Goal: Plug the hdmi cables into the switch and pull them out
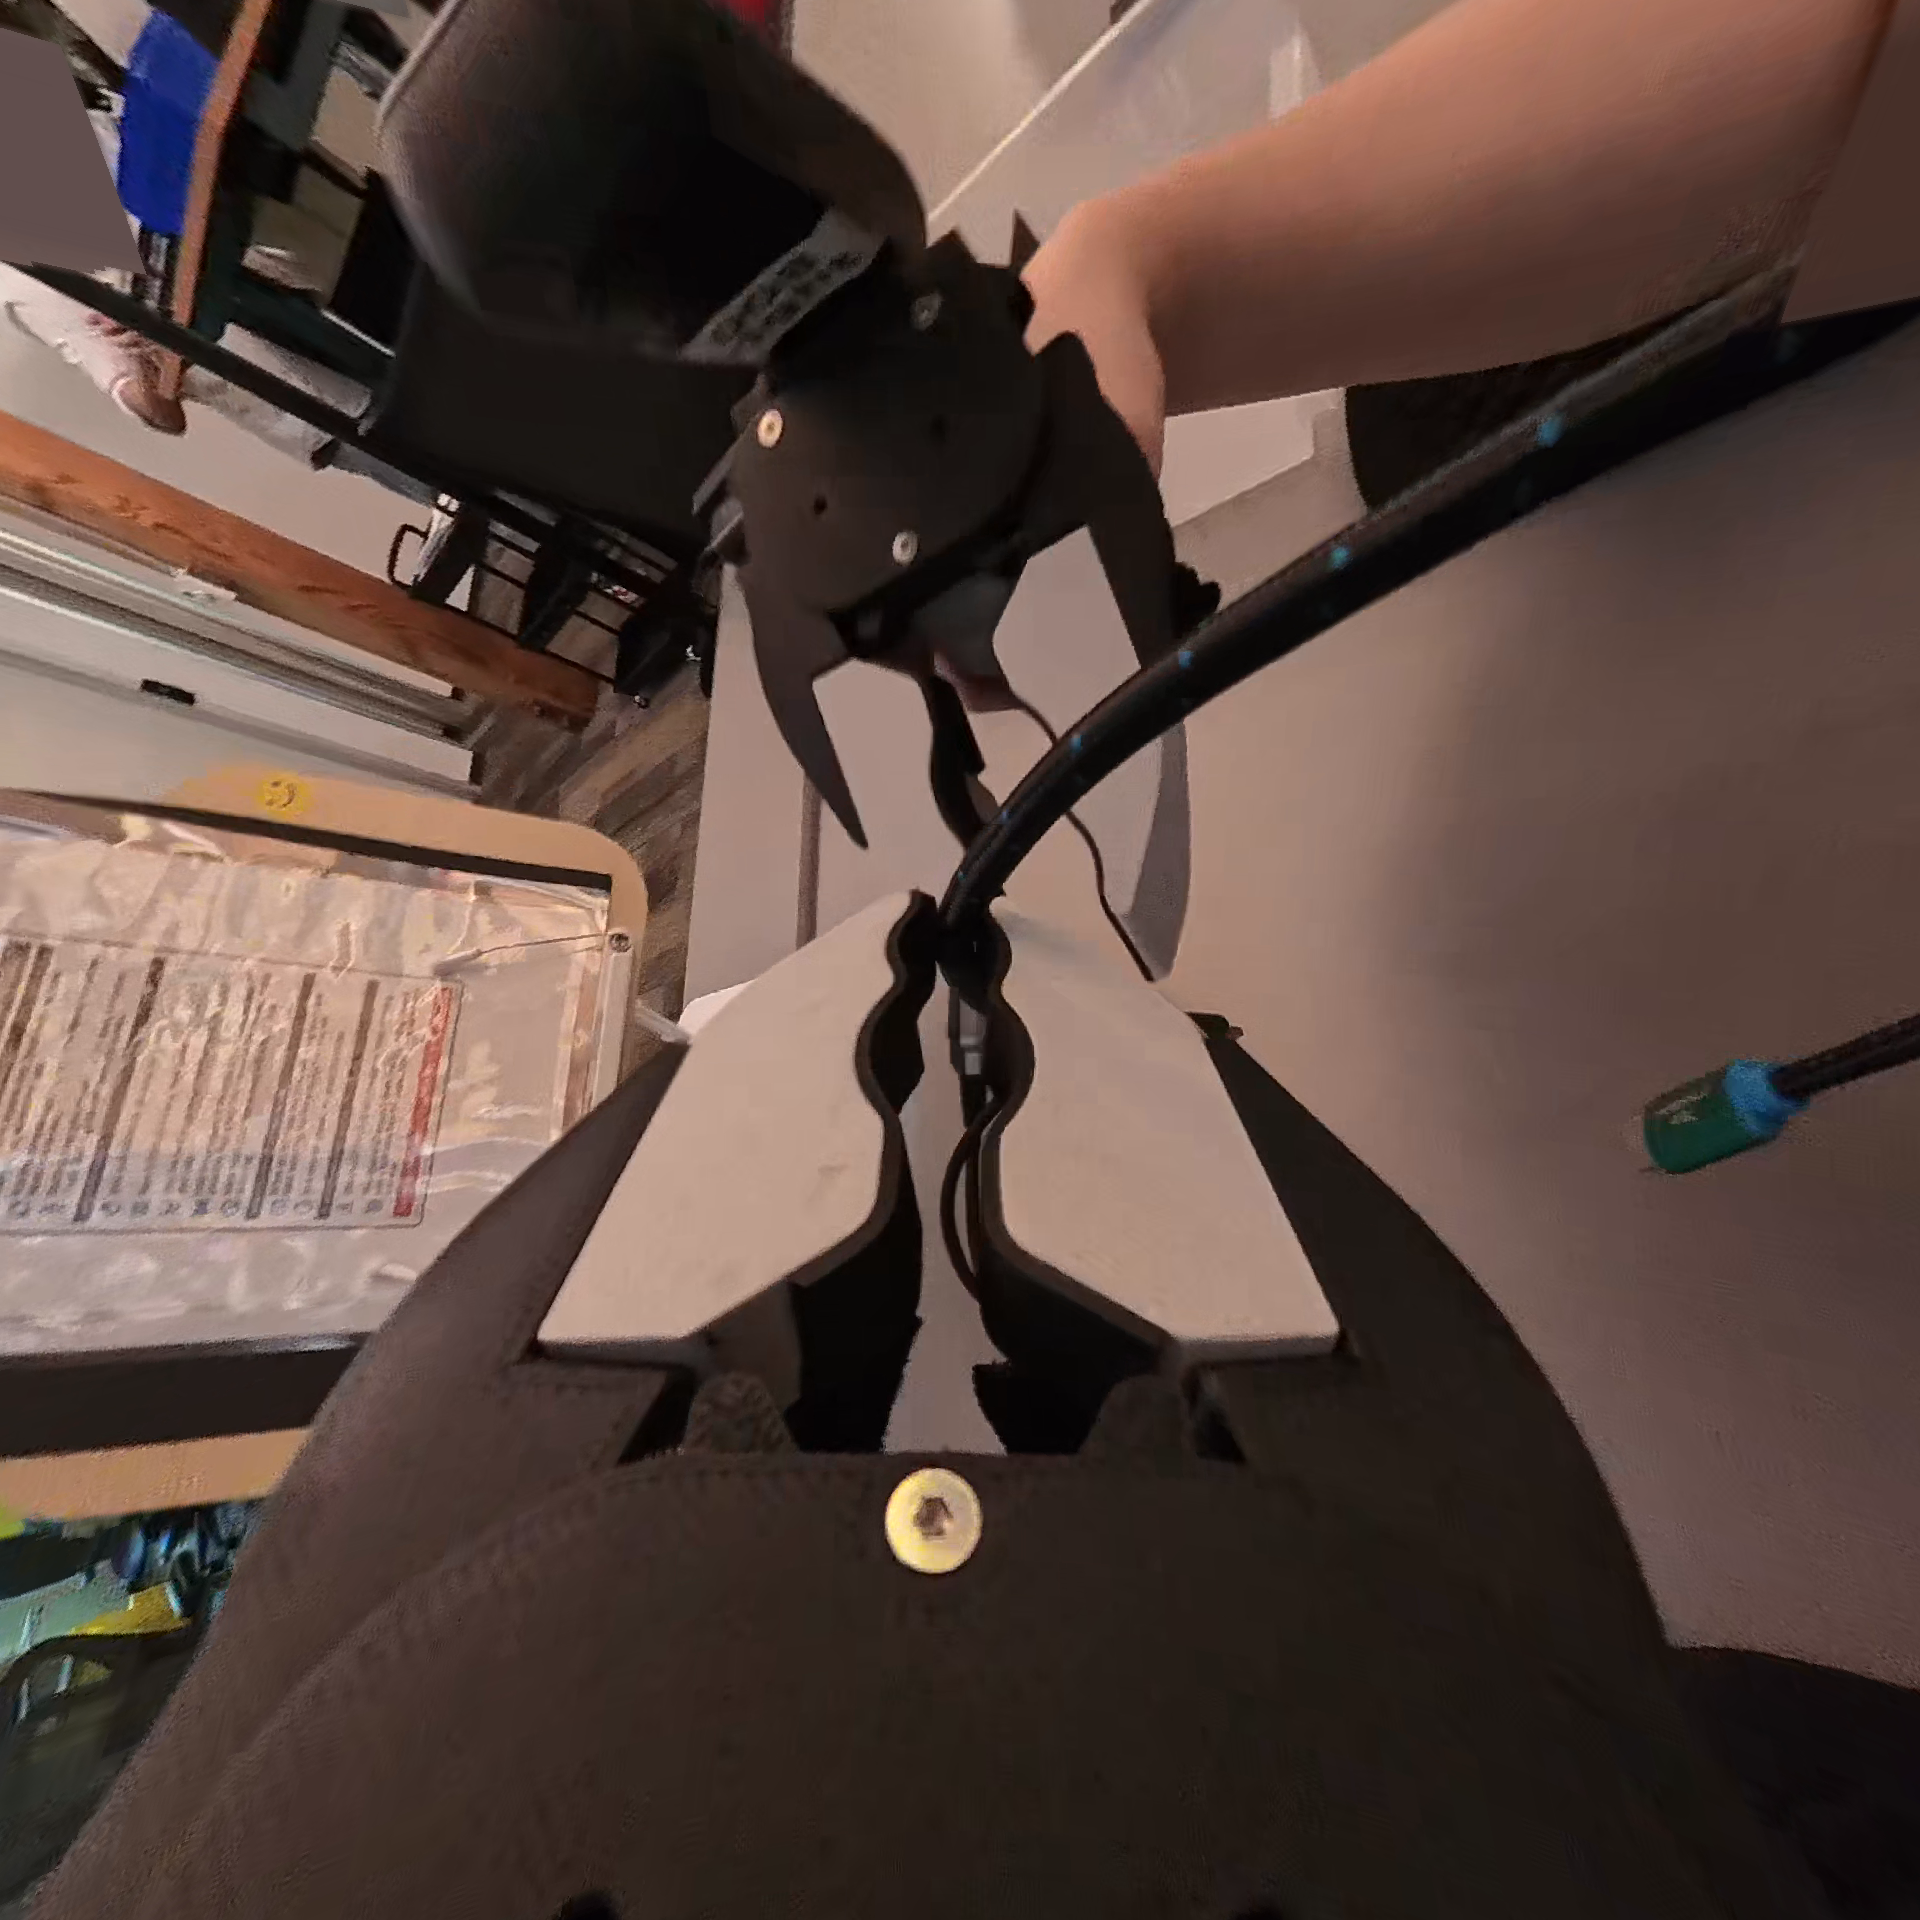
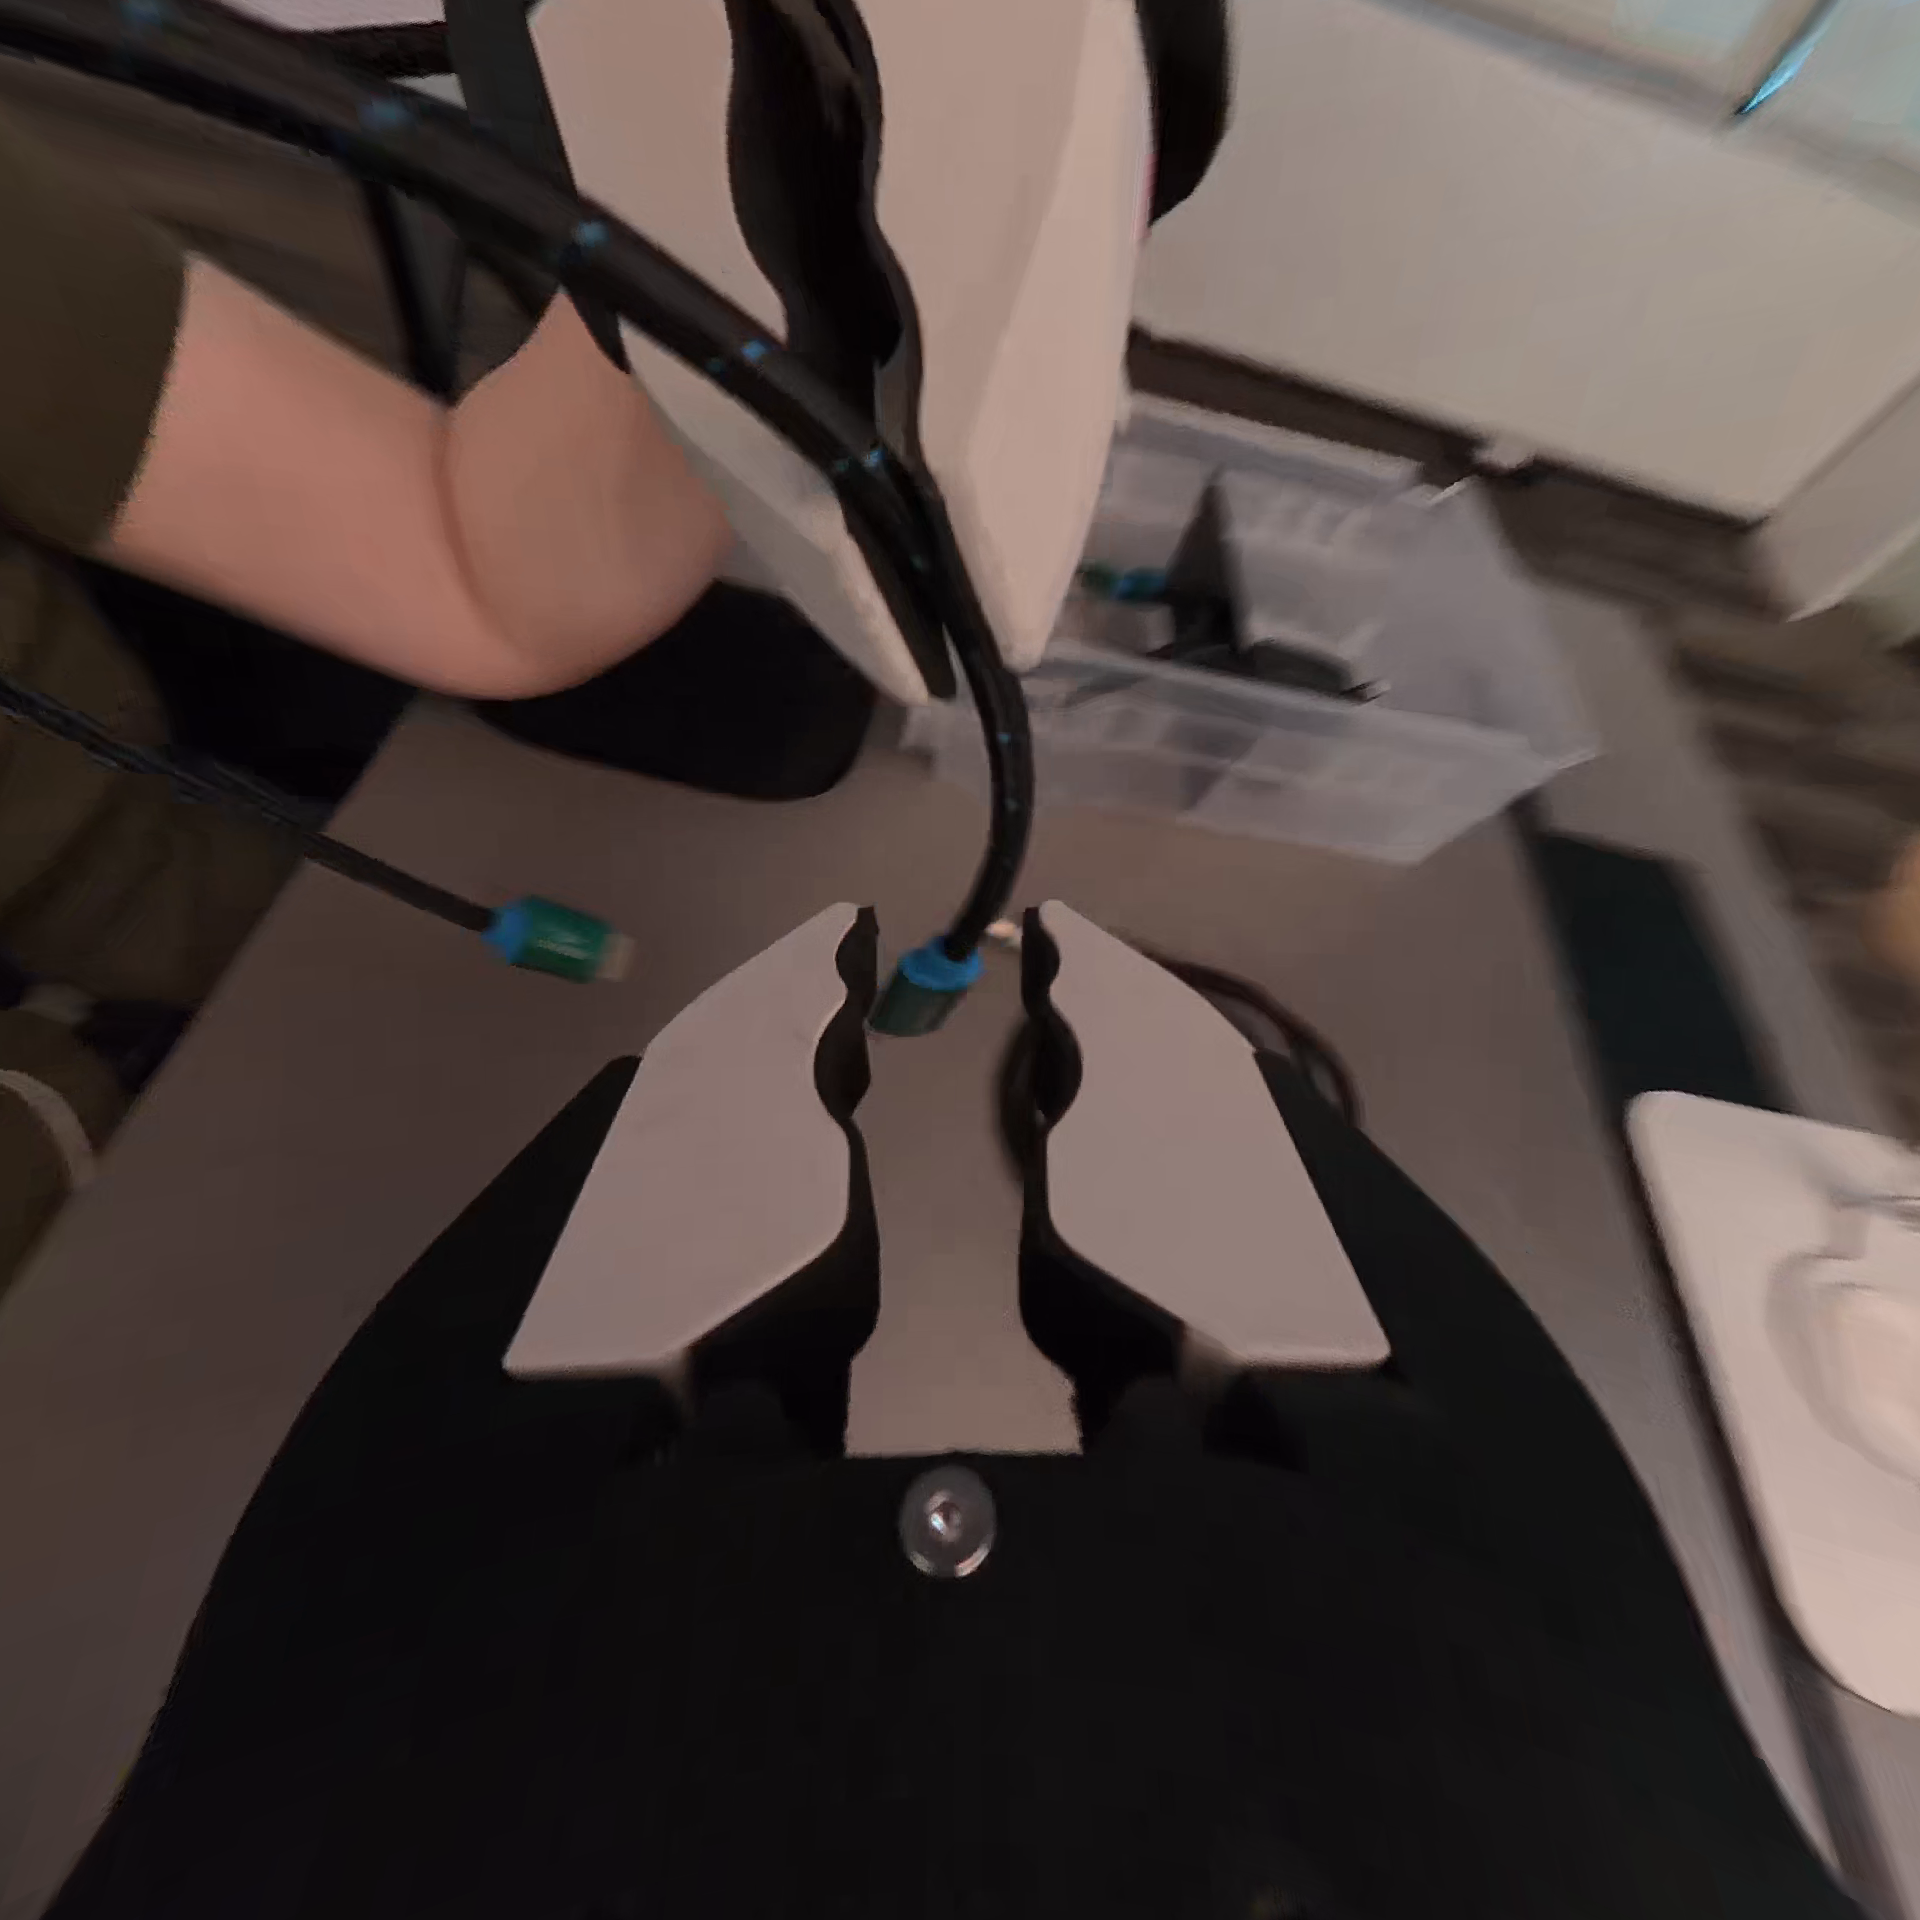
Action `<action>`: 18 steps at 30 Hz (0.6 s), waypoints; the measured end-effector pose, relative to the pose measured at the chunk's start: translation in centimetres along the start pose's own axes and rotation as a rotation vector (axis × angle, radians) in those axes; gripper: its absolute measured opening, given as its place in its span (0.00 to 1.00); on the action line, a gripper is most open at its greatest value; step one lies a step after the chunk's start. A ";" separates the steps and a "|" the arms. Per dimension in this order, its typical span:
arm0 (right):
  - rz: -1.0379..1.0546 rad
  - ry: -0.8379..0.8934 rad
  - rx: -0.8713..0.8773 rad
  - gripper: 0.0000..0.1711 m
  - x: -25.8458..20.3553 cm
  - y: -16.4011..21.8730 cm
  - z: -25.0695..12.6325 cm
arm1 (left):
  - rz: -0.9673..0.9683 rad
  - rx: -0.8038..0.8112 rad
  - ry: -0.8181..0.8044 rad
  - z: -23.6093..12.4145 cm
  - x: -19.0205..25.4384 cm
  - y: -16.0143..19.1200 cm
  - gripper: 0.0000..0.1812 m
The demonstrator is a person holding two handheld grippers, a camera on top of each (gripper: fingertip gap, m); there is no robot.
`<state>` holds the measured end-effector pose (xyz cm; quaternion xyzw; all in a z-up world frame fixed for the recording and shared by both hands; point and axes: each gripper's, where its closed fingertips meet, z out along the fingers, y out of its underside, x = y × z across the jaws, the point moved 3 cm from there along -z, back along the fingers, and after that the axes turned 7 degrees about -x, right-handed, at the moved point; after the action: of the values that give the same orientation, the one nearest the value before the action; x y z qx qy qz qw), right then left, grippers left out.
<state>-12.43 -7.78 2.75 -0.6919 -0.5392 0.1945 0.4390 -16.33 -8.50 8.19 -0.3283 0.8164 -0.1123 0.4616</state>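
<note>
My left gripper [image 1: 951, 930] is shut on a black braided HDMI cable [image 1: 1247, 623] a short way behind its plug. In the right wrist view its white fingers [image 2: 1039, 364] hang from above with the cable [image 2: 1013, 790] pinched at their tips. The green and blue plug [image 2: 920, 997] dangles between the tips of my right gripper [image 2: 945, 920], which is open around it, close to its left finger. A second green and blue plug [image 2: 551, 940] lies on the grey table [image 2: 364, 1143], also seen in the left wrist view [image 1: 1704, 1117]. I cannot make out the switch.
A clear plastic box [image 2: 1247, 727] with cables stands at the table's far side. A white object [image 2: 1766, 1299] lies at the right. A person's arm [image 2: 468, 540] holds the left gripper. A laminated sheet [image 1: 260, 1060] is at the left.
</note>
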 end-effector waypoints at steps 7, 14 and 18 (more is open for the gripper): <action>0.021 -0.088 -0.122 0.05 -0.2 2.2 1.2 | 0.026 -0.009 0.094 2.6 1.7 -0.9 0.04; -0.202 0.017 0.094 0.04 0.2 0.1 -2.4 | -0.230 0.214 0.076 2.3 -0.4 -4.7 0.41; -0.282 0.094 0.268 0.04 -0.1 -2.1 -6.4 | -0.470 0.419 0.147 0.0 -2.7 -4.5 0.48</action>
<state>-8.95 -10.35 7.89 -0.5533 -0.5789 0.1689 0.5747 -13.41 -10.20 12.28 -0.3969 0.7085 -0.4049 0.4202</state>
